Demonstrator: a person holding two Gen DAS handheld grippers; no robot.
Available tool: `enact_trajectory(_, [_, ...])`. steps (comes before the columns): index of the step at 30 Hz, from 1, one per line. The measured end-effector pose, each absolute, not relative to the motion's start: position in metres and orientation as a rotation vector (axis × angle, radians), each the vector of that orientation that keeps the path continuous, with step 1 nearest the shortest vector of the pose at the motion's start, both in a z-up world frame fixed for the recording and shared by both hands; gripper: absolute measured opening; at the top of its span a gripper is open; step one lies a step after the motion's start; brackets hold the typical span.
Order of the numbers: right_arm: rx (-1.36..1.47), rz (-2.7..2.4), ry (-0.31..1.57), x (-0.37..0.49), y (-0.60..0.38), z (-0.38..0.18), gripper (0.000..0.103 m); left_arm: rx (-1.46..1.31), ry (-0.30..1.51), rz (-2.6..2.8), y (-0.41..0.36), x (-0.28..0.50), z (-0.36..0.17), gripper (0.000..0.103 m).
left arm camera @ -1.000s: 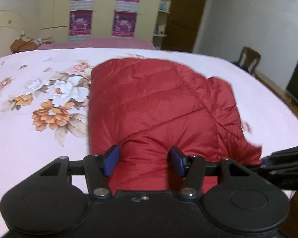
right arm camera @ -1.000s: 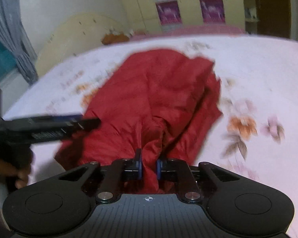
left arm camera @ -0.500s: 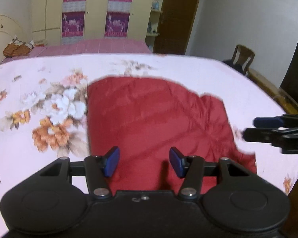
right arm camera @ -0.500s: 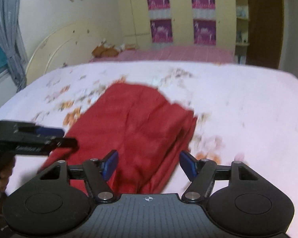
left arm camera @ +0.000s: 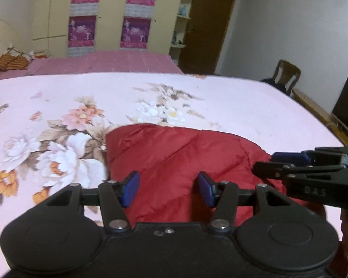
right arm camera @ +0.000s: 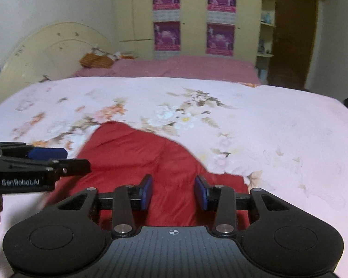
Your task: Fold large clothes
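The red quilted jacket (left arm camera: 181,159) lies folded into a compact shape on the near part of the bed, resting flat on the pink floral bedspread (left arm camera: 58,106), its left edge against a printed white flower. The left gripper (left arm camera: 169,189) is held above the jacket's near edge, jaws spread wide, blue pads empty. The right gripper (right arm camera: 173,192) is likewise positioned over the garment's near right portion, jaws wide apart and gripping nothing. Each gripper appears side-on in the other's view, beside the jacket. Beyond the bedspread a plain pink sheet (right arm camera: 174,68) covers the far end of the bed. A cream wardrobe (right arm camera: 194,16) bearing purple posters stands behind, a wooden chair (left arm camera: 287,75) at right.
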State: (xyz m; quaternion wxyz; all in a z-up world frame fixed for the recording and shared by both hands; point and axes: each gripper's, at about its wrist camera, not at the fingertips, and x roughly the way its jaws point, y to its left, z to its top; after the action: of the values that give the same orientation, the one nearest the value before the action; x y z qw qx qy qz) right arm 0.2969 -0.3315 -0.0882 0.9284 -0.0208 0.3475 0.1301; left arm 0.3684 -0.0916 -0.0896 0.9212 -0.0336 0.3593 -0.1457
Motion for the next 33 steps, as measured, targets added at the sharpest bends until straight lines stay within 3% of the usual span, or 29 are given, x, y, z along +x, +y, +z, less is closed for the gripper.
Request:
enact_trajectory(6, [-0.010, 0.203, 0.780, 0.313, -0.340, -0.131, 0.040, -0.036, 0.790, -0.315, -0.098, 0.381, -0.120, 0.055])
enact_trajectory(18, [0.065, 0.180, 0.805, 0.319, -0.352, -0.151, 0.040, -0.029, 0.815, -0.290, -0.104, 0.404, -0.133, 0.058])
enact_trajectory(31, [-0.011, 0.283, 0.727, 0.248, -0.359, -0.090, 0.041, -0.078, 0.752, -0.314, -0.088, 0.314, -0.085, 0.055])
enact_trajectory(33, [-0.017, 0.320, 0.724, 0.231, -0.361, -0.084, 0.048, -0.086, 0.757, -0.325, -0.088, 0.297, -0.082, 0.055])
